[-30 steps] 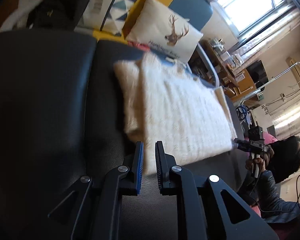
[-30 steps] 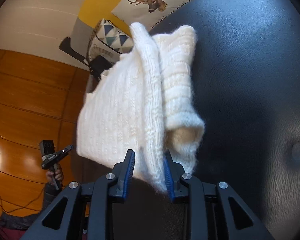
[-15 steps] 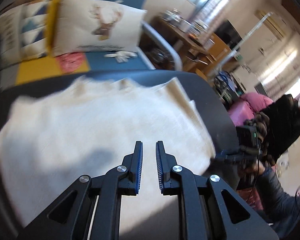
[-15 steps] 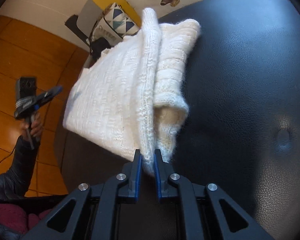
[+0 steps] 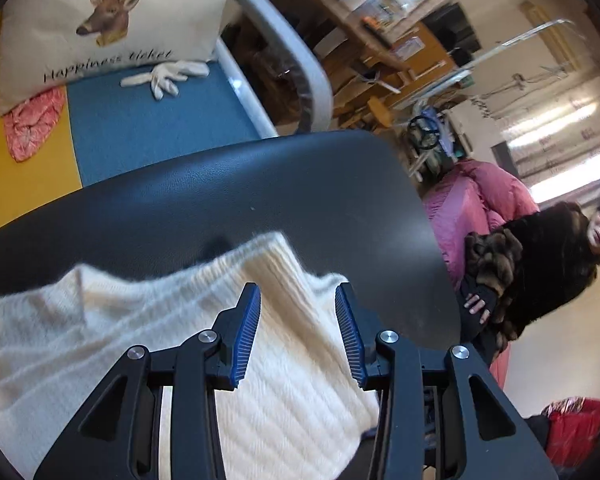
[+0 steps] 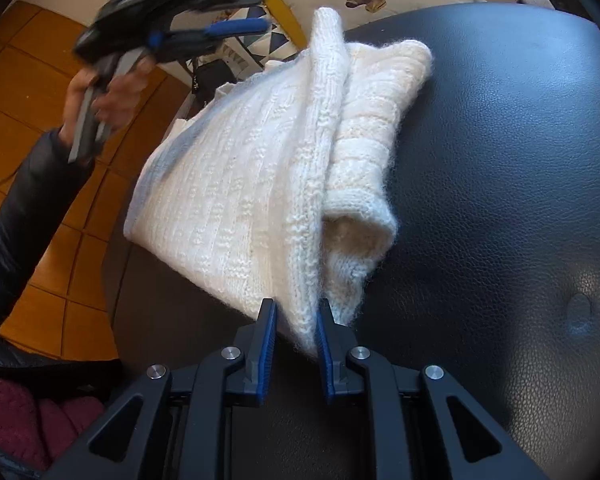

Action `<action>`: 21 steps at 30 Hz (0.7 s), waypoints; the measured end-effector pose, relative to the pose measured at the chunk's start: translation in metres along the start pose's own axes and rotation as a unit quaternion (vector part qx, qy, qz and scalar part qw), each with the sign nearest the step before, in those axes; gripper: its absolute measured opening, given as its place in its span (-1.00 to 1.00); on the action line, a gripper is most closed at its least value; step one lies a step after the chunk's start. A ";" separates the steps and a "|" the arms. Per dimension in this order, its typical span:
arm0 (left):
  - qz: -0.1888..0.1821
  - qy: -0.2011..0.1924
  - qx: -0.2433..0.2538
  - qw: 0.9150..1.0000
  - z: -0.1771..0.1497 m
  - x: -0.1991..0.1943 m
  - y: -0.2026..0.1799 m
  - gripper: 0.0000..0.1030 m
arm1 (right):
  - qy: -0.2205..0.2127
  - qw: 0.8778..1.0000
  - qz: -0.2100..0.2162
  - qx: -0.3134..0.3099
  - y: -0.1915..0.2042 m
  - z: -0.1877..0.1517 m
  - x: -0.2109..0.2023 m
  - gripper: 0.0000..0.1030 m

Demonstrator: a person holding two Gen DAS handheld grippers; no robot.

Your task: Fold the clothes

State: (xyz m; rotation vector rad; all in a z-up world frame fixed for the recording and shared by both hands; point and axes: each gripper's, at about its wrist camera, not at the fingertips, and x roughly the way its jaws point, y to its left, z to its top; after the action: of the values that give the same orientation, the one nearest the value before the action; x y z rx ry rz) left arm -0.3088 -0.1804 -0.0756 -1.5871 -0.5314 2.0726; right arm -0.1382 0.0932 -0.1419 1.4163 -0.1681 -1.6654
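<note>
A cream knitted sweater (image 6: 240, 184) lies partly folded on a black leather seat (image 6: 500, 160). My right gripper (image 6: 296, 320) has the sweater's raised folded edge between its blue pads. The jaws are opening, but the knit still fills the gap. A hand holds my left gripper (image 6: 260, 10), blurred, above the sweater's far left side. In the left wrist view my left gripper (image 5: 298, 304) hovers over a corner of the sweater (image 5: 284, 264). Its jaws are opening wide and the pads touch nothing.
A deer-print pillow (image 5: 112, 20), a white glove (image 5: 164, 76) and a pink cloth (image 5: 28, 120) lie on a blue and yellow sofa behind the seat. A seated person in a dark fur coat (image 5: 540, 272) is at the right, next to a pink jacket (image 5: 476, 208). Wood floor (image 6: 32, 80) lies left.
My left gripper swept across the sweater to its far corner and its jaws spread apart. My right gripper closed on the folded edge, then widened a little, staying in place.
</note>
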 end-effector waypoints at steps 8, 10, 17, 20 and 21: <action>0.043 0.056 -0.003 0.998 0.030 0.024 -0.003 -0.19 | -0.002 1.000 0.007 -0.018 0.000 -0.002 0.001 -0.64; 0.059 0.071 0.012 0.996 0.034 0.030 -0.010 -0.19 | 0.000 1.000 0.007 -0.021 0.001 -0.002 0.002 -0.64; 0.147 0.115 0.090 0.978 0.037 0.063 -0.037 -0.19 | -0.001 1.000 0.020 -0.021 -0.001 -0.001 0.002 -0.54; 0.160 0.103 0.114 0.975 0.028 0.062 -0.044 -0.89 | -0.003 0.999 0.026 -0.023 0.003 -0.001 -0.001 -0.48; 0.156 0.094 0.123 0.975 0.024 0.057 -0.047 -0.89 | -0.010 0.999 0.033 -0.039 0.006 -0.001 -0.007 -0.48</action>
State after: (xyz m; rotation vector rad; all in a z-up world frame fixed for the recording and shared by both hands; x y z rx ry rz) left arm -0.3379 -0.1095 -0.0876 -1.7783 0.0475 2.0762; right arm -0.1348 0.0945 -0.1335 1.3237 -0.1582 -1.6156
